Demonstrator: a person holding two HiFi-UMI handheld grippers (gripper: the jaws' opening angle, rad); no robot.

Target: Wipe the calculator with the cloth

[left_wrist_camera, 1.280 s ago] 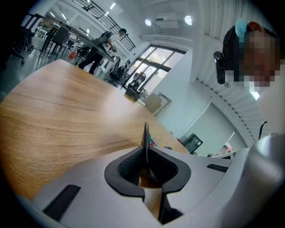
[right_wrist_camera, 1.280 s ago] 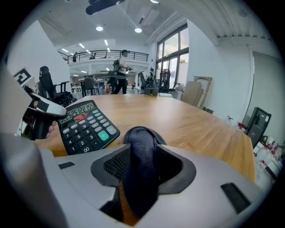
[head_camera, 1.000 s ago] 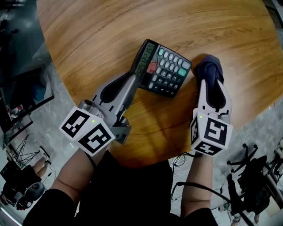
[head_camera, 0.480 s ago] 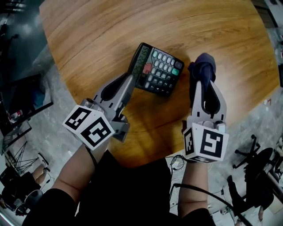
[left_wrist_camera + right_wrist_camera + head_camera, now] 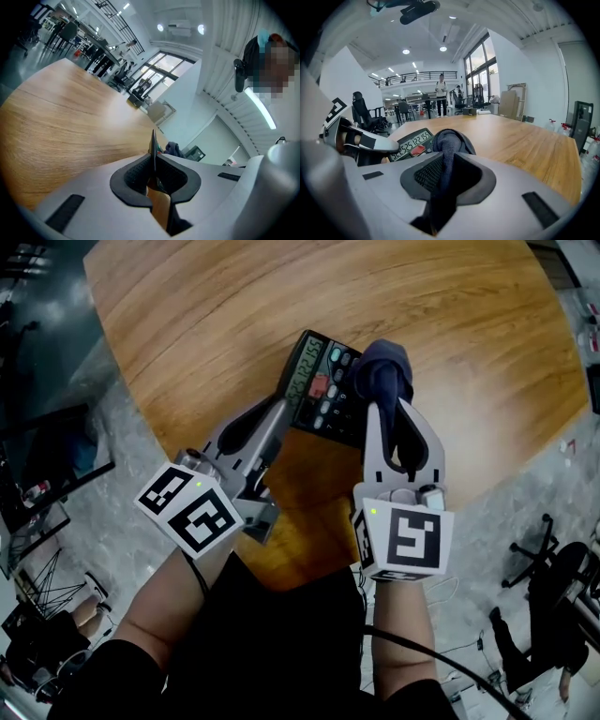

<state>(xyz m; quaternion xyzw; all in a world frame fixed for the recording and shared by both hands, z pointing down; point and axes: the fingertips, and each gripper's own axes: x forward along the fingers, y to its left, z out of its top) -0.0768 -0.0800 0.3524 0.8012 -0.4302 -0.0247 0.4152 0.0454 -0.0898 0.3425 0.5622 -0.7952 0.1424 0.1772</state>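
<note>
pinching bunched navy cloth (image 5: 382,374), right gripper (image 5: 389,403) overlies the slab-like calculator (image 5: 314,382).

Only readable stuff here is on the calculator (image 5: 416,149). Its display (image 5: 411,142) is showing one long row of digits, and in the right gripper view it's looking like 525122155. In the head view the same display (image 5: 306,369) is sitting tilted, and the digits are coming out too small to confirm. Anything on the keys (image 5: 330,388) is blurring out too.
</note>
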